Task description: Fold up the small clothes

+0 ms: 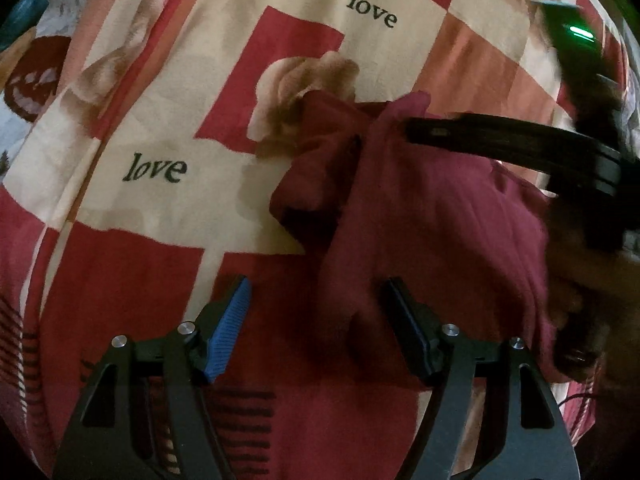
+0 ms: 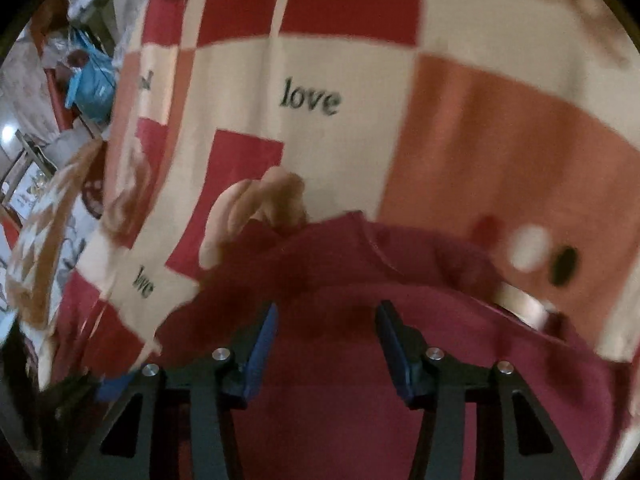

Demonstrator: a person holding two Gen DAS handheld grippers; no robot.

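Note:
A small maroon garment (image 1: 432,216) lies crumpled on a red and cream patchwork bedsheet (image 1: 168,208) printed with "love" and roses. In the left wrist view my left gripper (image 1: 318,292) is open, with a fold of the garment lying between its jaws. The right gripper's black finger (image 1: 500,140) reaches in from the right over the garment. In the right wrist view my right gripper (image 2: 326,316) is open, just above the maroon garment (image 2: 360,360), which fills the lower half of the frame. The frame is blurred.
The bedsheet (image 2: 340,80) covers the whole surface. A blue bag (image 2: 90,84) and clutter sit off the bed's far left edge. A white and dark blurred spot (image 2: 544,258) lies on the sheet at the right.

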